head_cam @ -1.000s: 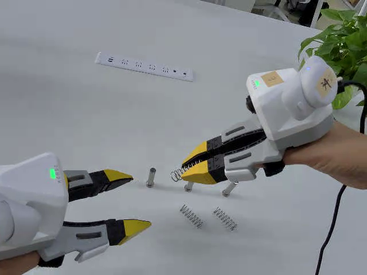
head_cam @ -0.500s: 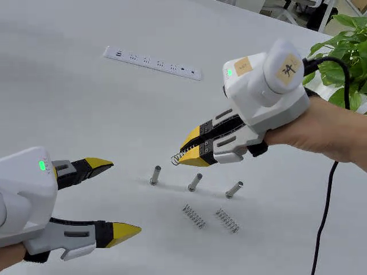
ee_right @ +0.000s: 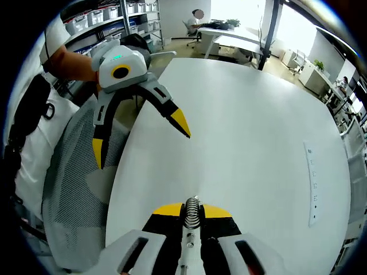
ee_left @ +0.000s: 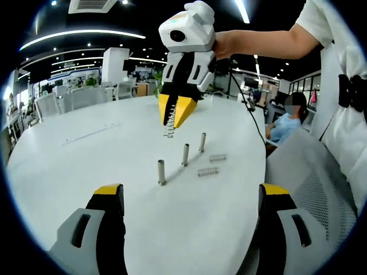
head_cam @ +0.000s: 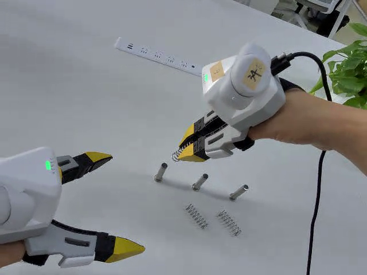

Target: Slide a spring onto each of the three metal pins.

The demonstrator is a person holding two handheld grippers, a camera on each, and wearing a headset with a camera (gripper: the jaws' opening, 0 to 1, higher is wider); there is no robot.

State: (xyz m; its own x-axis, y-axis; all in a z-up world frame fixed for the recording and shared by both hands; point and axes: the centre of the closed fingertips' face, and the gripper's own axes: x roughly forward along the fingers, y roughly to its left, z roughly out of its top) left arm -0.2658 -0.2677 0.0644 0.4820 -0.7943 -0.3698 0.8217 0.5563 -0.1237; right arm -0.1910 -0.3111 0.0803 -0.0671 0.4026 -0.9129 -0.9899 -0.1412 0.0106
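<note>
Three metal pins stand in a slanted row on the white table in the head view, apart from one another, with two loose springs lying just nearer you. Your right gripper hangs over the table behind the row, jaws clenched on a third spring that pokes past the tips, clear of every pin. Your left gripper sits low at the left, jaws spread wide and grasping nothing, with bare tabletop between it and the pins. A power strip lies far back, and a black cable trails down the right side. In the left gripper view, the pins stand ahead between your released jaws, and the table's edge curves off on the right beside a mesh chair. In the right gripper view, the third spring stands pinched between the closed tips, the left gripper hovers across the table's edge at the view's left, and open white surface stretches ahead.
</note>
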